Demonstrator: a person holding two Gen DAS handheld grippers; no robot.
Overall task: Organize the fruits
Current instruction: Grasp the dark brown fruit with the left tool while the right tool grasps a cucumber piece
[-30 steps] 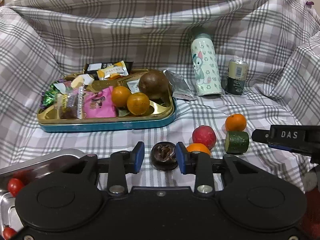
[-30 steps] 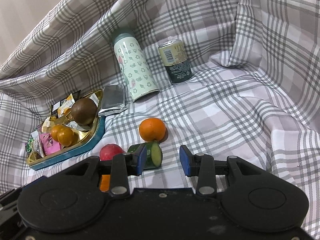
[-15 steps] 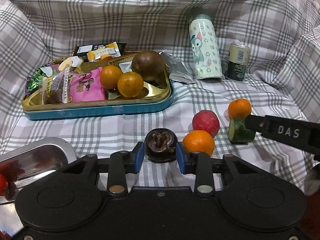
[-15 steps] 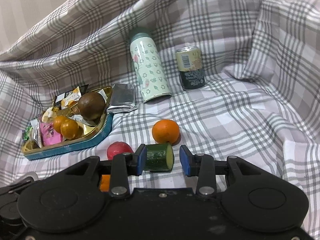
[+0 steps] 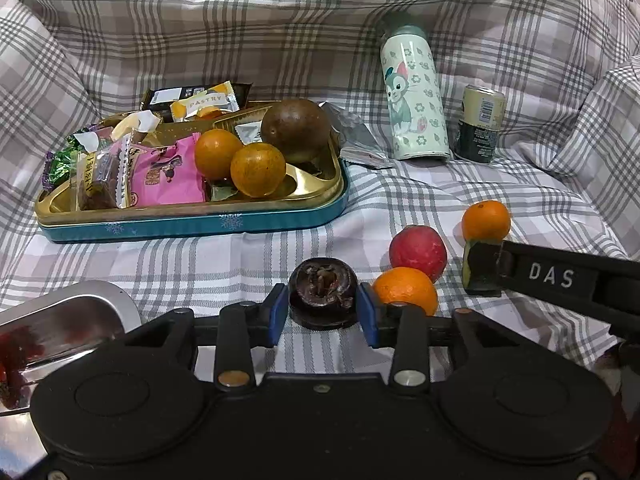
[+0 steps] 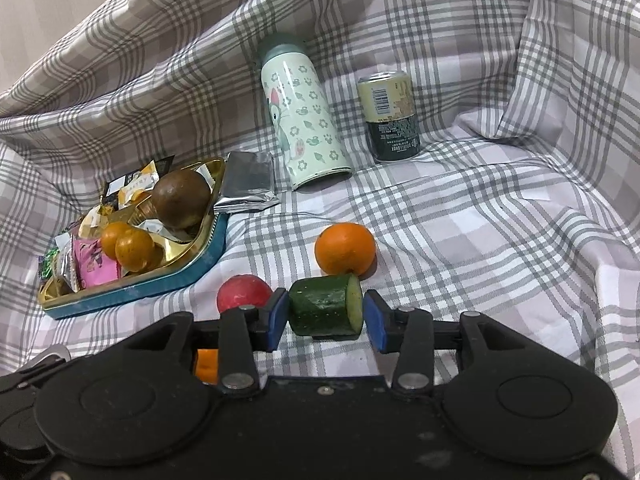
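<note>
Now, at the far left, a shiny metal tray (image 5: 80, 308) is being shown at the edge of the left view, with something red in it. Next to it, the dark round fruit (image 5: 323, 298) is being left sitting on the checked cloth (image 5: 240, 264), in front of the blue and gold tin (image 5: 192, 226). It is being framed by the left gripper (image 5: 322, 314). Its jaws have just been opening and are now being held spread, with one blue pad on each side of the fruit. This fruit is being judged as light, with a hard, bumpy shell. It is best taken by its round sides, not by its crumbly top.

Further right, an orange (image 5: 406, 290) and a red fruit (image 5: 418, 252) are being left close together.

At the far right, the cucumber piece (image 6: 324, 310) is being left lying on its side on the cloth, between the jaws of the right gripper (image 6: 326, 316). These jaws have also just been opening and are being held a little apart from it. The piece is being judged as firm but slippery, with smooth skin and a wet cut face. It is best taken gently by its two flat ends.
</note>
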